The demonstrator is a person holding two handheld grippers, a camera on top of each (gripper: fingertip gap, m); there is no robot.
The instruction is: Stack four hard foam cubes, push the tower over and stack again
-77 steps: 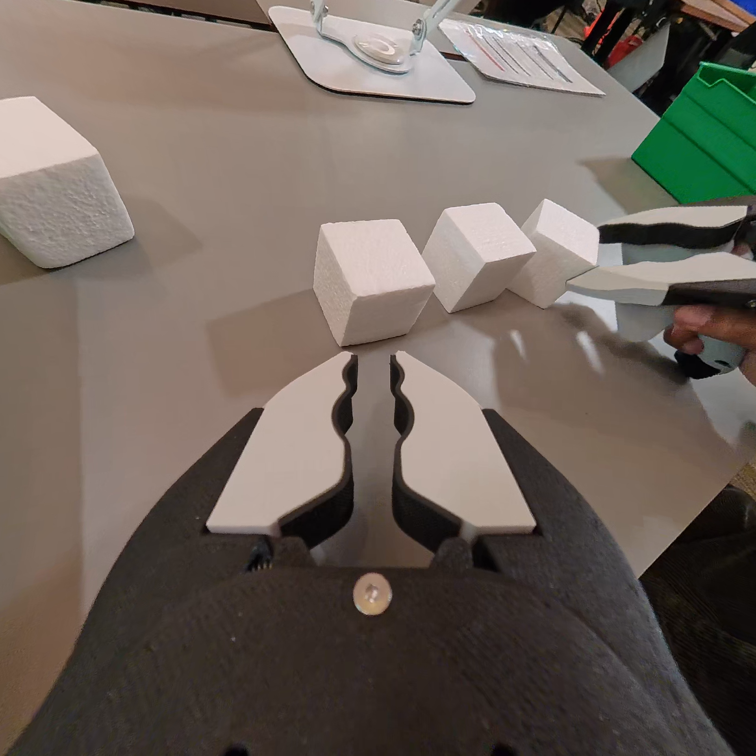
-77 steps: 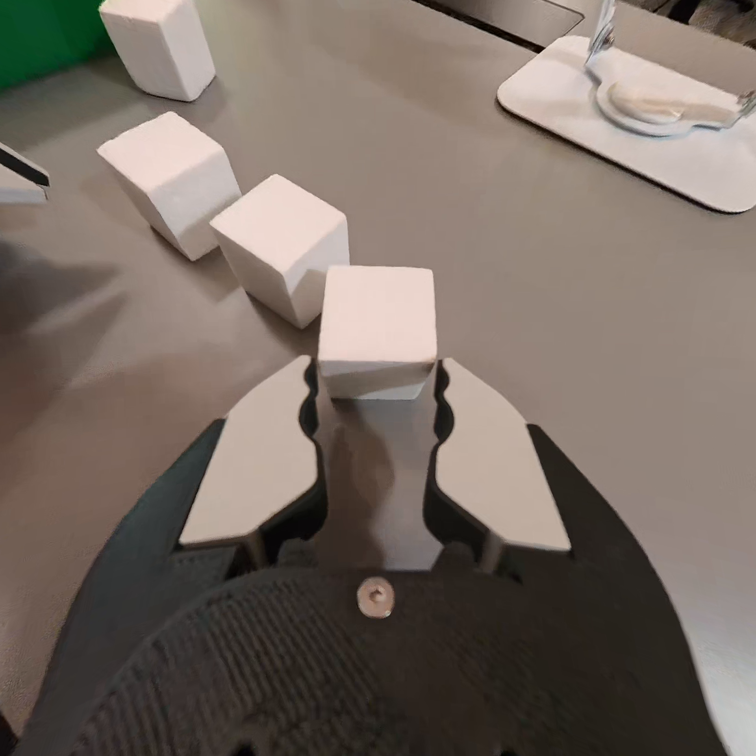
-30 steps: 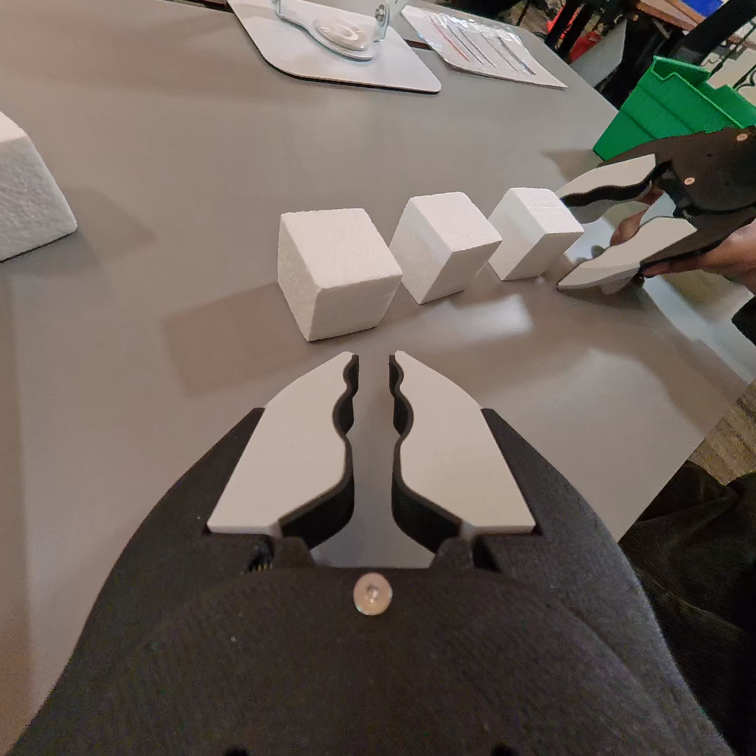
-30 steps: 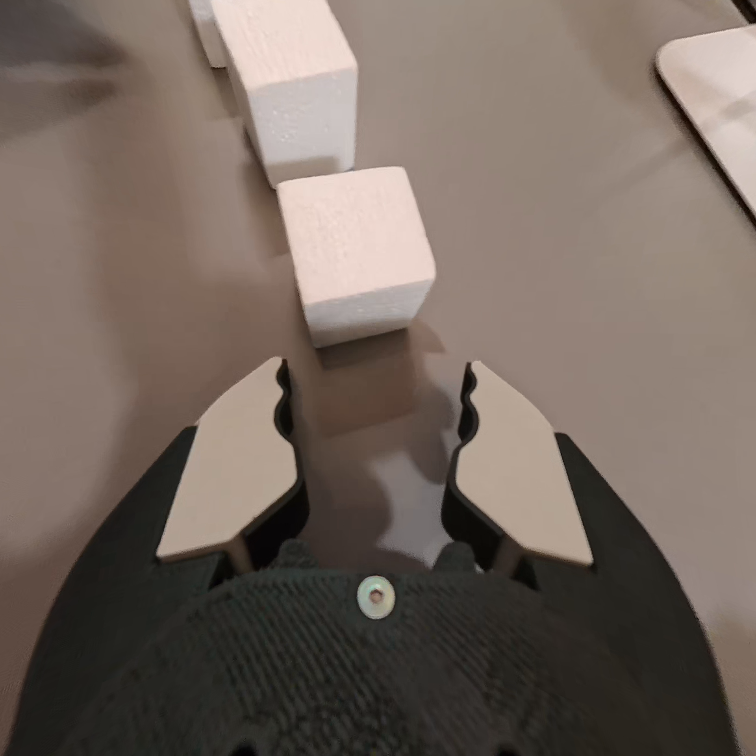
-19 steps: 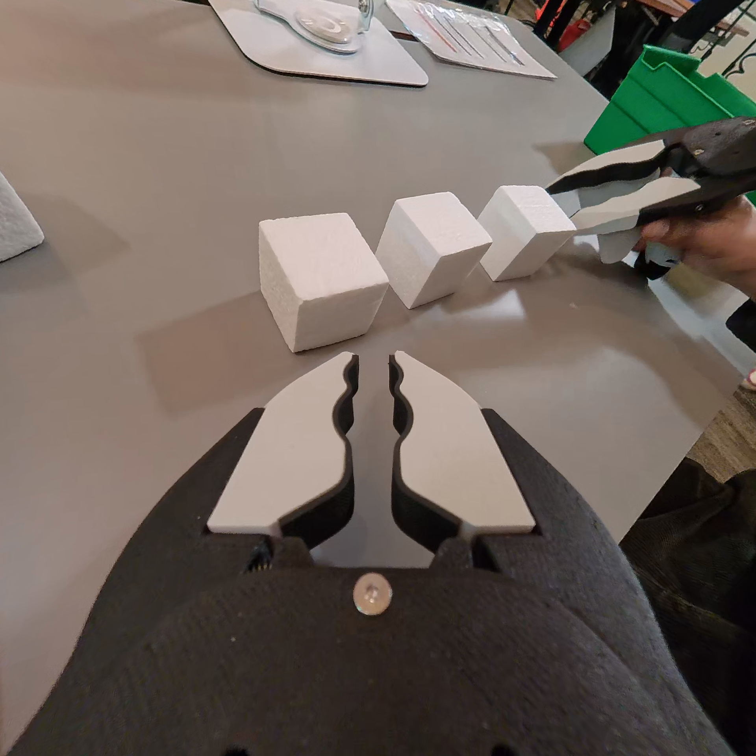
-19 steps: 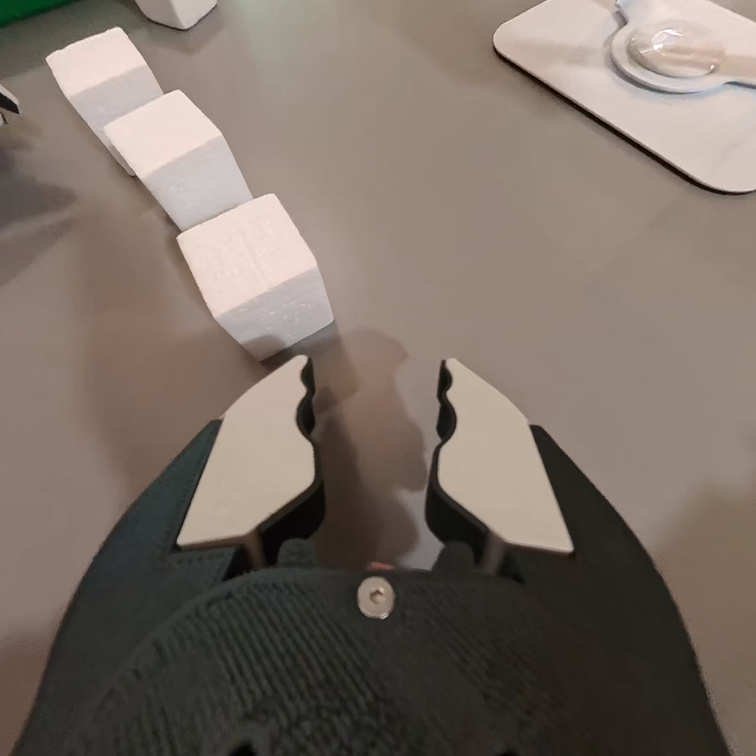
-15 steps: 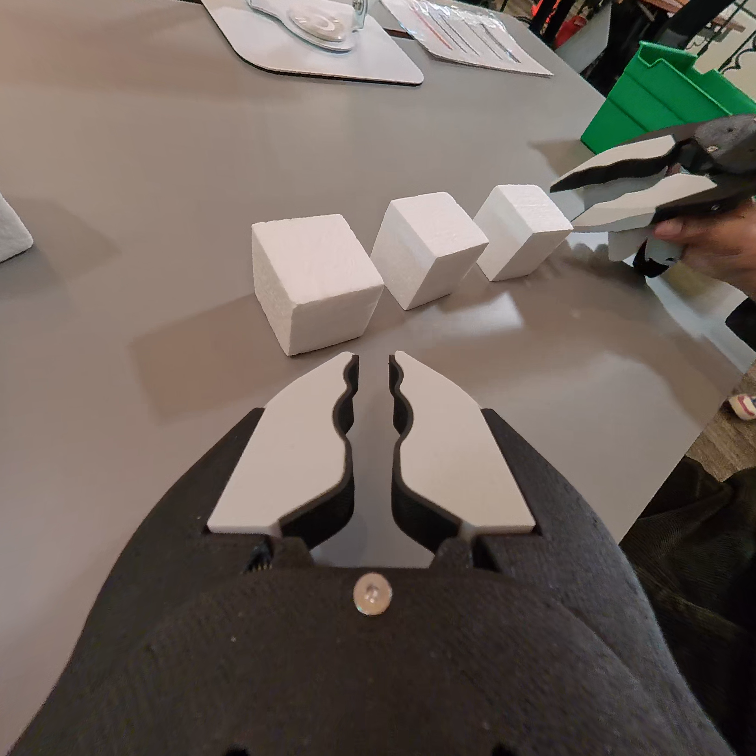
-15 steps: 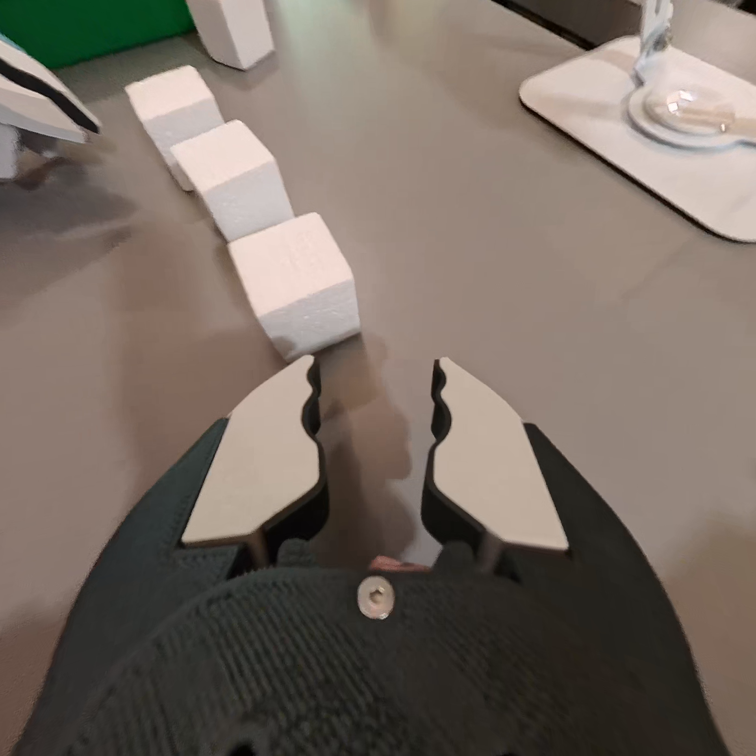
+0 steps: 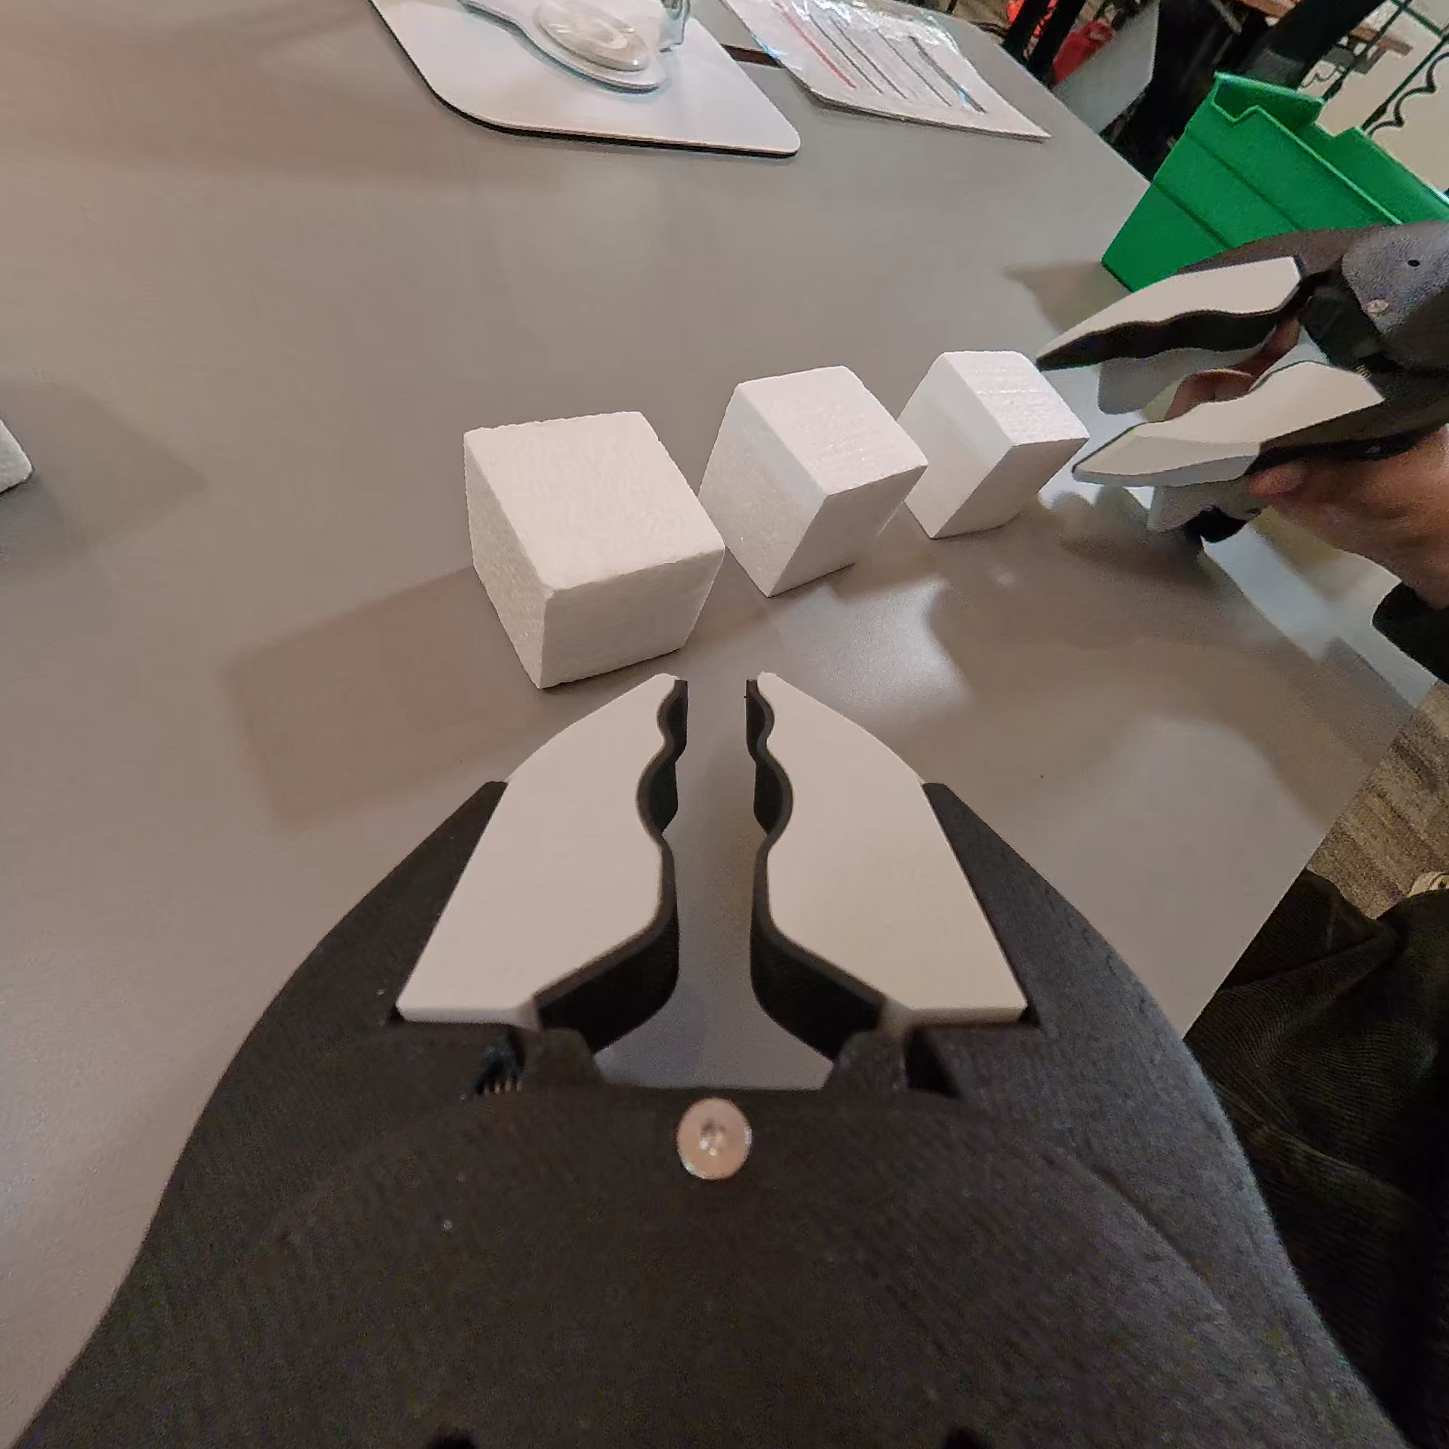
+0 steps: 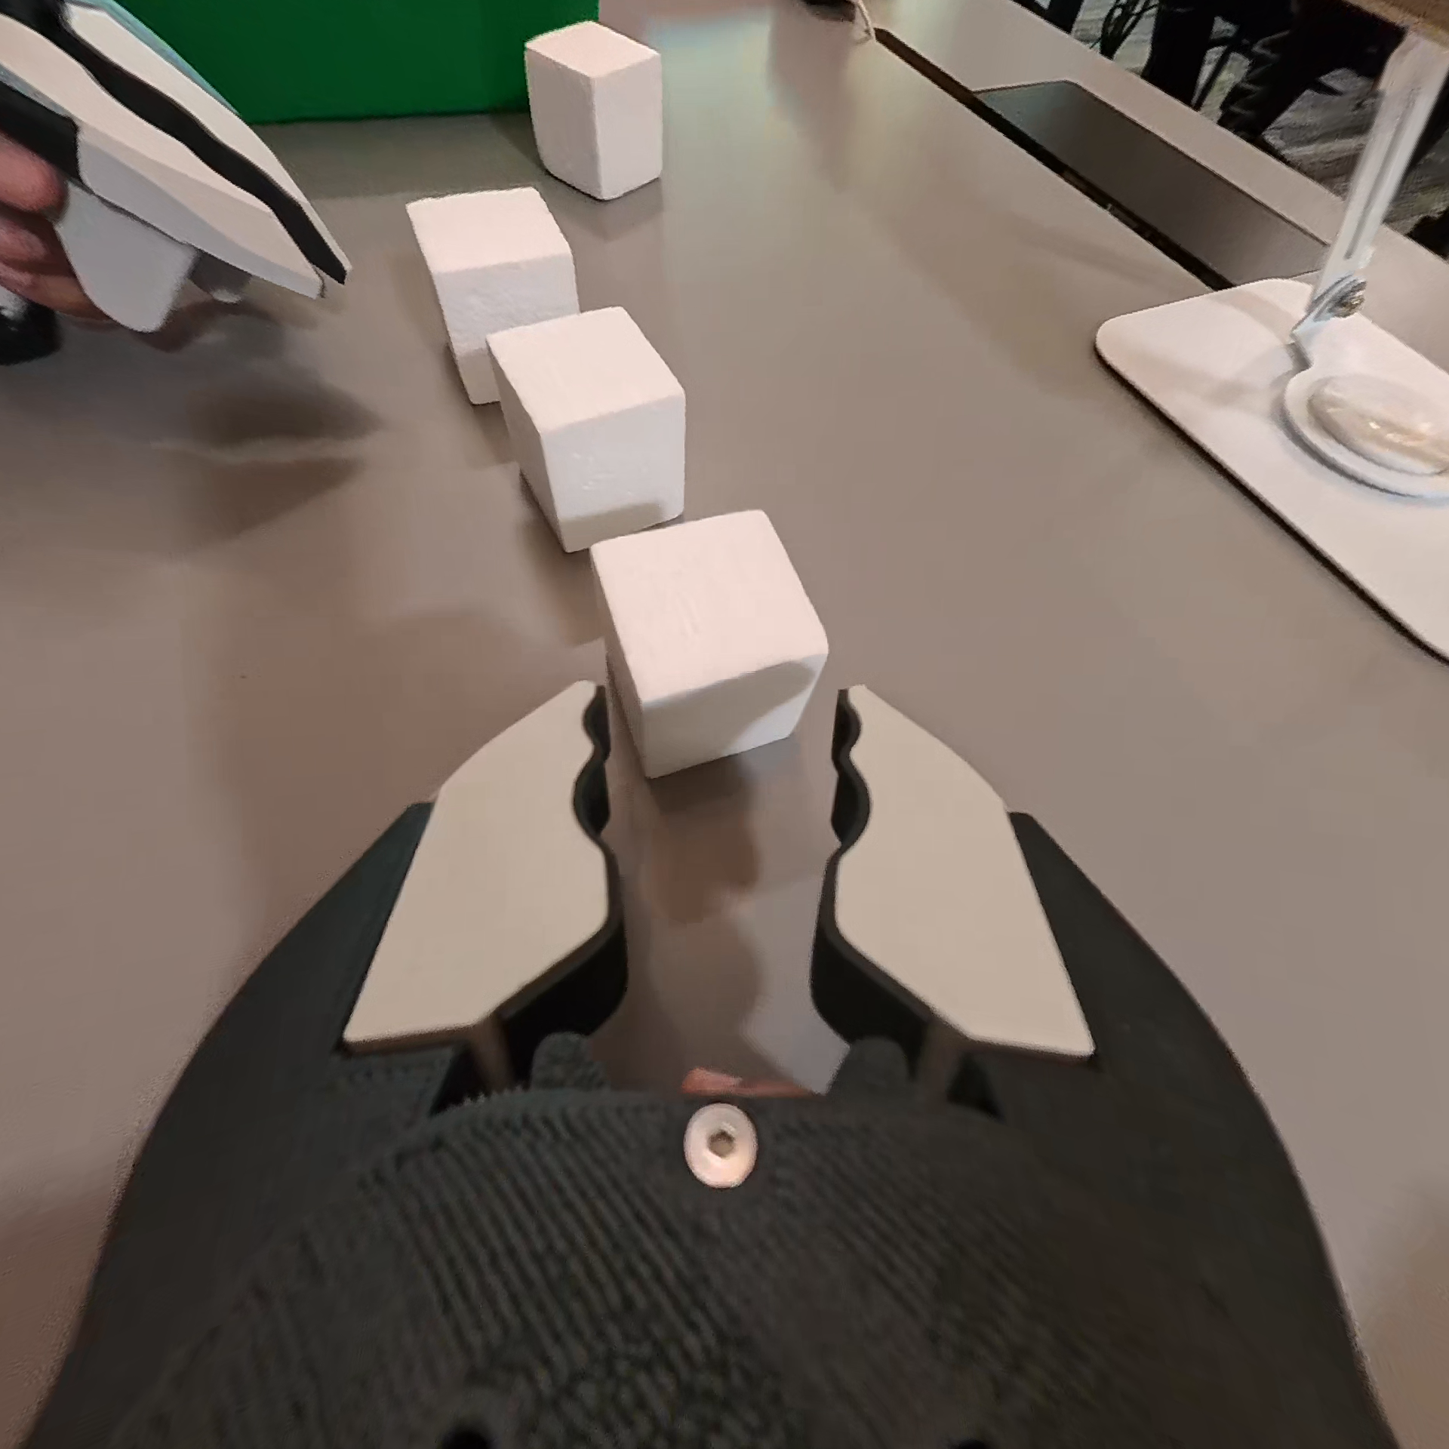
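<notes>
Three white foam cubes stand in a row on the grey table (image 9: 314,314). My left gripper (image 9: 715,688) is shut and empty, just short of the near cube (image 9: 588,541). Beyond it are the middle cube (image 9: 808,470) and the end cube (image 9: 988,447). My right gripper (image 10: 721,698) is open and empty, with its fingertips either side of the near corner of that end cube (image 10: 706,619). It also shows in the left wrist view (image 9: 1058,415). The left gripper (image 10: 317,274) shows shut at the upper left of the right wrist view.
A fourth, taller foam block (image 10: 596,110) stands apart at the back. A white base plate with a stand (image 10: 1254,408) and a clear sleeve of paper (image 9: 886,70) lie farther off. A green bin (image 9: 1270,180) stands at the table's corner. The table edge (image 9: 1294,784) runs close on the right. The left gripper's tips are roughly 20 cm from the right gripper's. From my left tips it is roughly 4 cm to the near cube (image 9: 588,541); from my right, 20 cm. It turns up in the right wrist view (image 10: 438,215) as well.
My right gripper let go of the end cube, lifted and opened wide, then came back low with its fingertips around the cube's corner. My left gripper stayed shut and shifted slightly.
</notes>
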